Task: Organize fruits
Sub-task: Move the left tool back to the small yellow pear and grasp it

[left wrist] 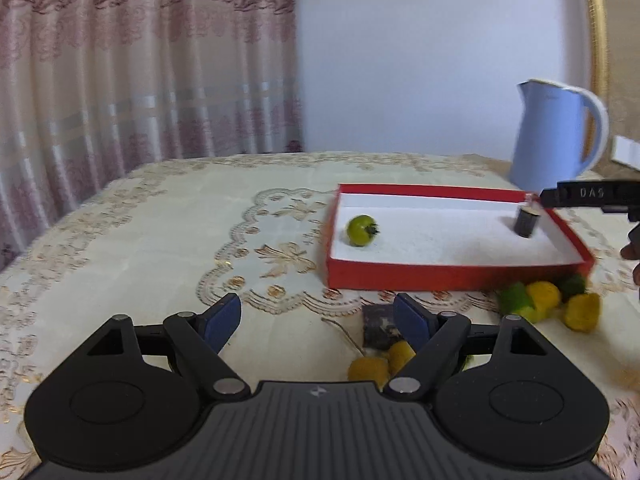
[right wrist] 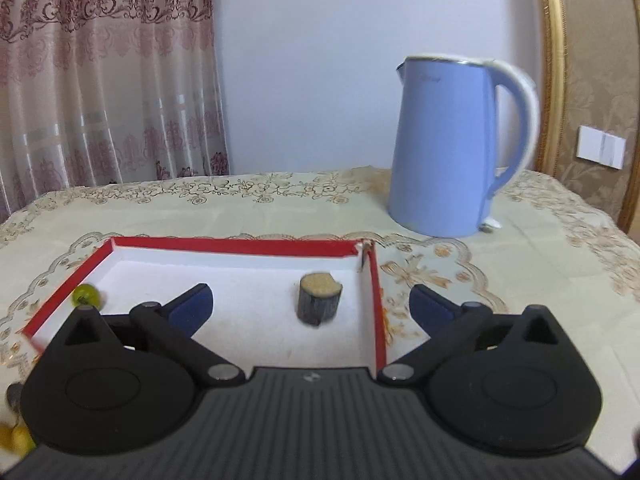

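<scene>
A red box (left wrist: 440, 276) with a white floor lies on the tablecloth. In it sit a small green fruit (left wrist: 362, 231) at the left and a dark stubby cylinder (left wrist: 526, 222) with a tan top at the right. My left gripper (left wrist: 318, 308) is open over the cloth in front of the box, nothing between its fingers. By its right finger lie yellow fruits (left wrist: 380, 364) and a dark square piece (left wrist: 378, 330). My right gripper (right wrist: 310, 296) is open above the box (right wrist: 240, 246). The cylinder (right wrist: 319, 298) stands apart from both pads, and the green fruit (right wrist: 86, 294) is by the left wall.
A heap of yellow and green fruits (left wrist: 548, 304) lies at the box's front right corner. A blue kettle (right wrist: 448, 148) stands behind the box at the right. A curtain hangs behind the table on the left. More yellow fruit (right wrist: 16, 438) shows at the lower left.
</scene>
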